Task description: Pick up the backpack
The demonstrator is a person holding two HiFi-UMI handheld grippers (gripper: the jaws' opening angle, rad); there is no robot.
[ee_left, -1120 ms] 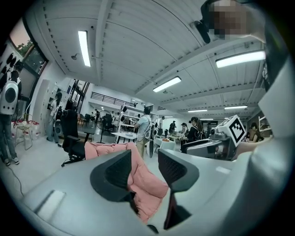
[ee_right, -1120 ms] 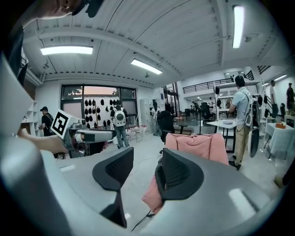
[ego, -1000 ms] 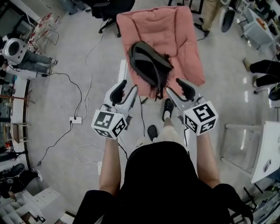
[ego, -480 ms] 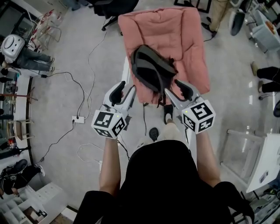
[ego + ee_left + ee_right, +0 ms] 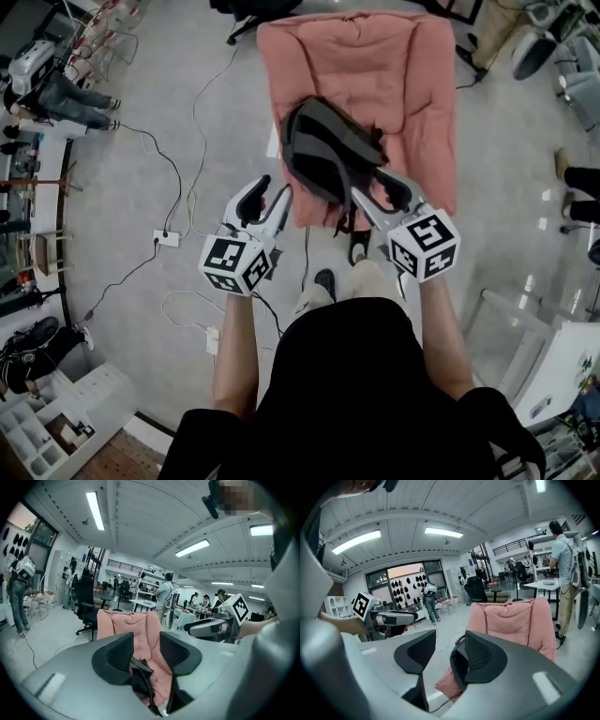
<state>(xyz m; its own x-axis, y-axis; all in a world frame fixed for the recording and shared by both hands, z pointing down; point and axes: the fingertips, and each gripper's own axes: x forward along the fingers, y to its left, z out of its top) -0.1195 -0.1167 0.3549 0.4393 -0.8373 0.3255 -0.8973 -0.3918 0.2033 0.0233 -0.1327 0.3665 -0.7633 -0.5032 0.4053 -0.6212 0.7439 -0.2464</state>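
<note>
**APPROACH TO BACKPACK: FAULT CONDITIONS**

The backpack [image 5: 328, 150] lies on the pink chair [image 5: 394, 66] at the centre of the head view. Its straps [image 5: 343, 217] hang over the seat's front edge. The left claw [image 5: 275, 187] stands just left of the pack. Its jaws are apart with nothing gripped, and they have just closed slightly. The right claw [image 5: 370, 185] is at the pack's lower right edge, jaws apart and empty.

Likely faults:
- A claw closes on a loose strap only, so the pack swings or slips.
- A jaw pinches the cushion.
- A push slides the pack off the edge.
</note>
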